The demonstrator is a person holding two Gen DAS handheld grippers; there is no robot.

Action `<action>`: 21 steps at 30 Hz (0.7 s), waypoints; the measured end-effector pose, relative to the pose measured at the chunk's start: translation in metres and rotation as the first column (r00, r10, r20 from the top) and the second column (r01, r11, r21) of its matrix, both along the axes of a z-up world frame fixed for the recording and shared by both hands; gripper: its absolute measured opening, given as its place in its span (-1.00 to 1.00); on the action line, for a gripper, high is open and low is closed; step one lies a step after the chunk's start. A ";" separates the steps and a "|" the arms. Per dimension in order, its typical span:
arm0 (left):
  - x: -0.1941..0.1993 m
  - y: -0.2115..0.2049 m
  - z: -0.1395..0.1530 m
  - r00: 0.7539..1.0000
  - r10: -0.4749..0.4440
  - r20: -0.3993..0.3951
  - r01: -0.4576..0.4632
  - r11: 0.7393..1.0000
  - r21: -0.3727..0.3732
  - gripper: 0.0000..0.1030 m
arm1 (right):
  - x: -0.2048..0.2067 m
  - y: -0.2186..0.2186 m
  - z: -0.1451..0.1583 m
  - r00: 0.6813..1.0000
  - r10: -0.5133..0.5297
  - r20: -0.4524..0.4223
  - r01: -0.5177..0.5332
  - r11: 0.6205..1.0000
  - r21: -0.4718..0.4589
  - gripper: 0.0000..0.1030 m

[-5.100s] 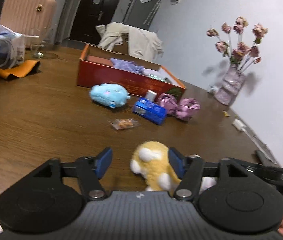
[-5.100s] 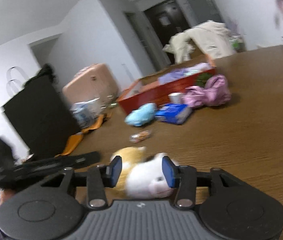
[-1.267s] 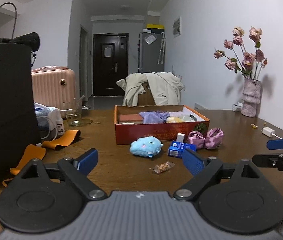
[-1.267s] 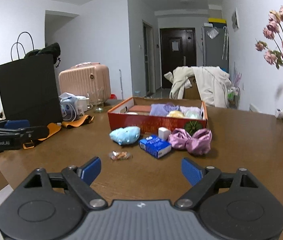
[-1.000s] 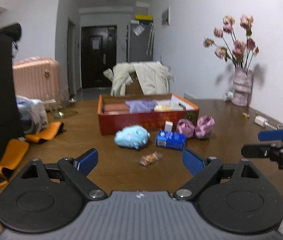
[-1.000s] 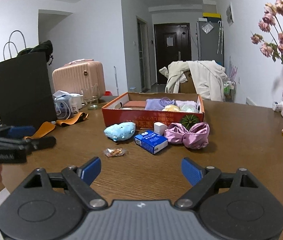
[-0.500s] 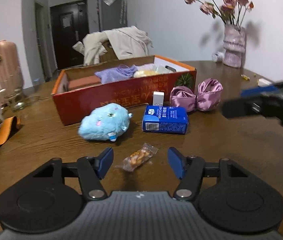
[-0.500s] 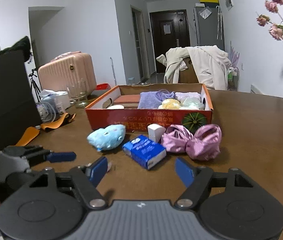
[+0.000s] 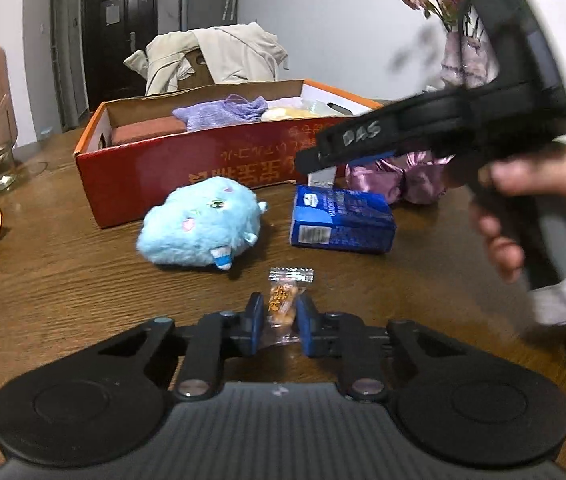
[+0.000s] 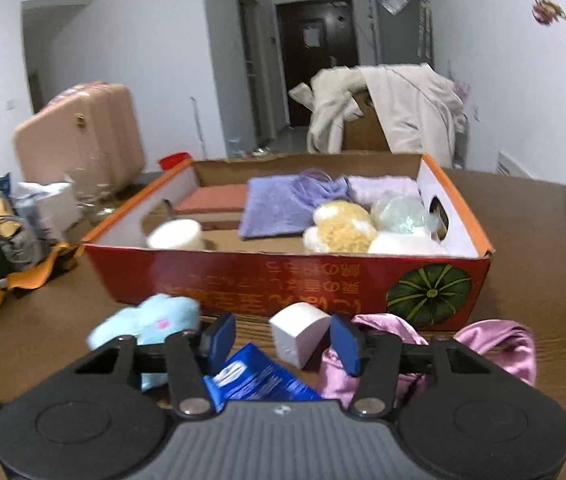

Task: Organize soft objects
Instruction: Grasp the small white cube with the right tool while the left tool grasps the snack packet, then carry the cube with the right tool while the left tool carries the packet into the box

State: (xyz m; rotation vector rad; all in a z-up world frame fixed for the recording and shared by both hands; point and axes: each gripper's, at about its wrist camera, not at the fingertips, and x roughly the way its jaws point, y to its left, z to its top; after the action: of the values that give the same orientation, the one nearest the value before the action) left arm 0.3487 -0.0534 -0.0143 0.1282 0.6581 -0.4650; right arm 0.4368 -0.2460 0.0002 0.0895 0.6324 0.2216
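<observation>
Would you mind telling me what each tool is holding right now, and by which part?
The left tool has just closed on the snack packet, at its near end. The right tool, still closing, holds nothing; the white block sits untouched between its fingers.

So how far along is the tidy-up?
Partway. The box already holds a yellow plush and folded cloths. The left gripper has just closed on the snack packet. The right gripper is closing around the white block. Blue plush, carton, pink bow remain.
</observation>
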 end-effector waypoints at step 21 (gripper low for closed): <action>-0.083 0.042 0.067 0.980 0.157 0.126 -0.141 0.982 -0.128 -0.66 | -0.140 0.002 0.044 0.990 0.087 0.109 -0.097 0.992 0.083 -0.58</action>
State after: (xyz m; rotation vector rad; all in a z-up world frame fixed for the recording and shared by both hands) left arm 0.2654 -0.0110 0.0529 -0.0024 0.5017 -0.3457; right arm 0.2969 -0.2438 0.0442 0.1325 0.5219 0.3415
